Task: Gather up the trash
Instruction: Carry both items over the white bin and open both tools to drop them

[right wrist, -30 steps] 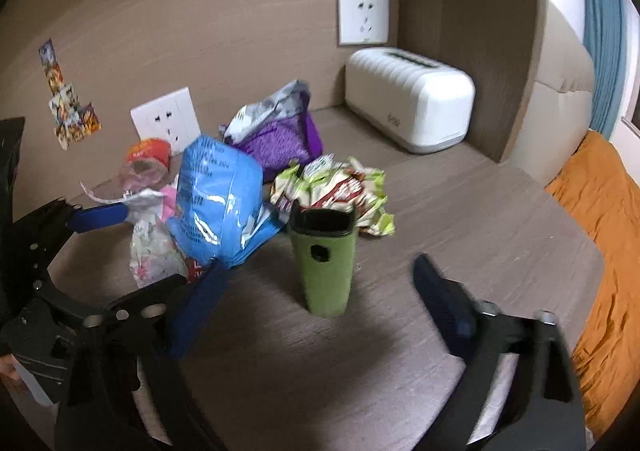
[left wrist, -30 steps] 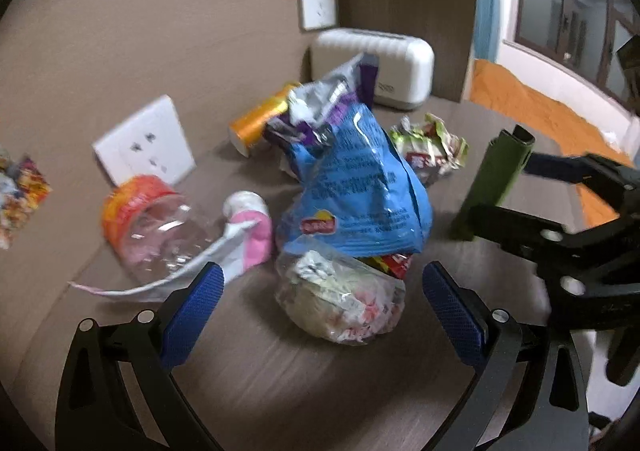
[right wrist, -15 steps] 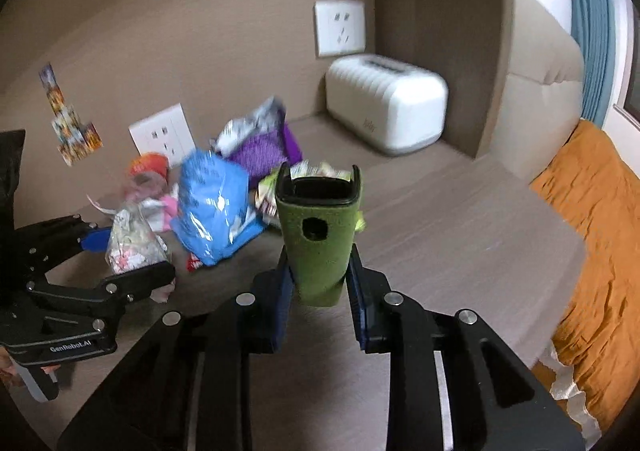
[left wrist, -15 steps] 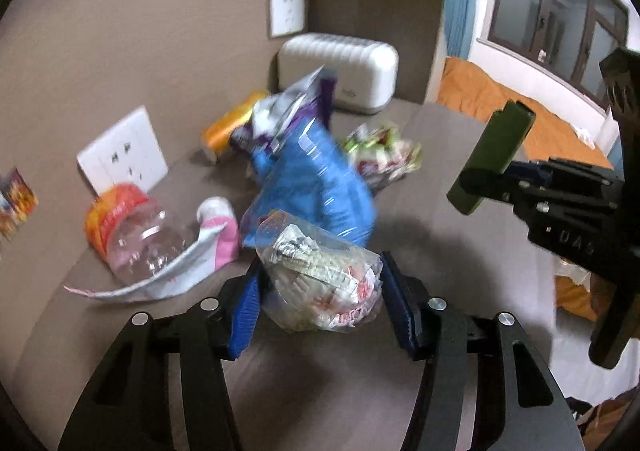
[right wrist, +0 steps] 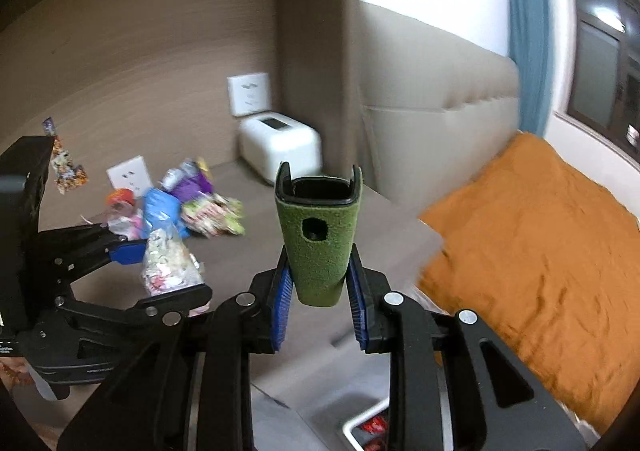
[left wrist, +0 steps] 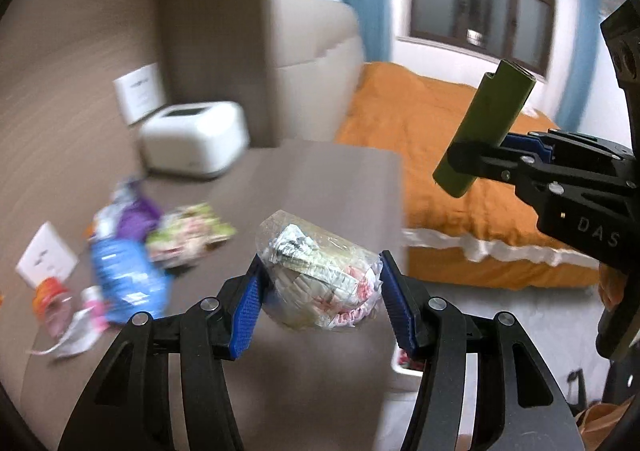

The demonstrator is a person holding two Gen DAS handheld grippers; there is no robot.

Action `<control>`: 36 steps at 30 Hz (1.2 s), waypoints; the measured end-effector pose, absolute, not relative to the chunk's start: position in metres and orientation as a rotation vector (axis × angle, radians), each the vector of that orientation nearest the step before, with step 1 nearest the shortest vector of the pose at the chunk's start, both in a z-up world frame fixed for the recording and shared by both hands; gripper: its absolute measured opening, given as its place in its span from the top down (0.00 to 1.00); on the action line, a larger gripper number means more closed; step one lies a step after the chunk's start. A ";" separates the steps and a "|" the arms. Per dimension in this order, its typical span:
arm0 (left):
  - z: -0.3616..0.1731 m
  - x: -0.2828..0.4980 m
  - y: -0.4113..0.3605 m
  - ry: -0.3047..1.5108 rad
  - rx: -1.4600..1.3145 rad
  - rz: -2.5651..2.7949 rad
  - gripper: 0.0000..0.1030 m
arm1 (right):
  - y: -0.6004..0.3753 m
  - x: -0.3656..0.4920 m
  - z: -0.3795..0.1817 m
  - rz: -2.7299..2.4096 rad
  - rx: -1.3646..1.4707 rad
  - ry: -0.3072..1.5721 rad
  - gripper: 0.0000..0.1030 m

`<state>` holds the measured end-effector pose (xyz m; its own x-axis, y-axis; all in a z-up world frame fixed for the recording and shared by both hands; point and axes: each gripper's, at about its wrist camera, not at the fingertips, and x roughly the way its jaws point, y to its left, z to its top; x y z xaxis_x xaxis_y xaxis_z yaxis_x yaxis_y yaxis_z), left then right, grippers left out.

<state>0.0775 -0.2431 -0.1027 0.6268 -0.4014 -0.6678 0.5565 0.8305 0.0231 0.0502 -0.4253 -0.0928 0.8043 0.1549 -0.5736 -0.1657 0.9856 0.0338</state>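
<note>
In the left wrist view, a pile of trash lies on the brown tabletop (left wrist: 320, 179) at the left of the frame: a clear bottle with an orange cap (left wrist: 50, 301) at the far left edge, a blue chip bag (left wrist: 128, 277) just right of it, a purple wrapper (left wrist: 134, 213) above that, and a green-and-white crumpled wrapper (left wrist: 188, 237) beside them, all blurred. A white box-shaped appliance (left wrist: 194, 137) stands against the wall in the upper left. At lower centre the left gripper (left wrist: 320, 293) has its blue pads clamped on either side of a clear plastic bag of crumpled wrappers (left wrist: 320, 279), held up off the table. To the right, an orange bedspread (left wrist: 460, 171) fills the middle of the frame, and at the upper right the right gripper (left wrist: 482, 159) grips a green tube-shaped case (left wrist: 486, 131), tilted with its open end toward the top. In the right wrist view, the left gripper (right wrist: 158, 269) appears at the left with the clear bag (right wrist: 170, 263) between its fingers, the trash pile behind it. At centre the right gripper (right wrist: 320, 303) pinches the narrow lower end of the green case (right wrist: 318, 241), which stands upright with its dark opening on top. A white bin rim (right wrist: 362, 417) shows at the bottom edge, below the right gripper.
</note>
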 end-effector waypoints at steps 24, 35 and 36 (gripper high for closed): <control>-0.458 0.041 -0.511 1.036 0.601 -0.944 0.47 | -0.633 0.012 -0.447 0.030 0.198 1.003 0.73; -0.639 0.066 -0.526 1.103 0.613 -0.941 0.05 | -0.644 0.011 -0.622 0.078 0.159 1.099 0.05; -0.645 0.067 -0.525 1.105 0.615 -0.947 0.05 | -0.644 0.012 -0.630 0.075 0.150 1.103 0.05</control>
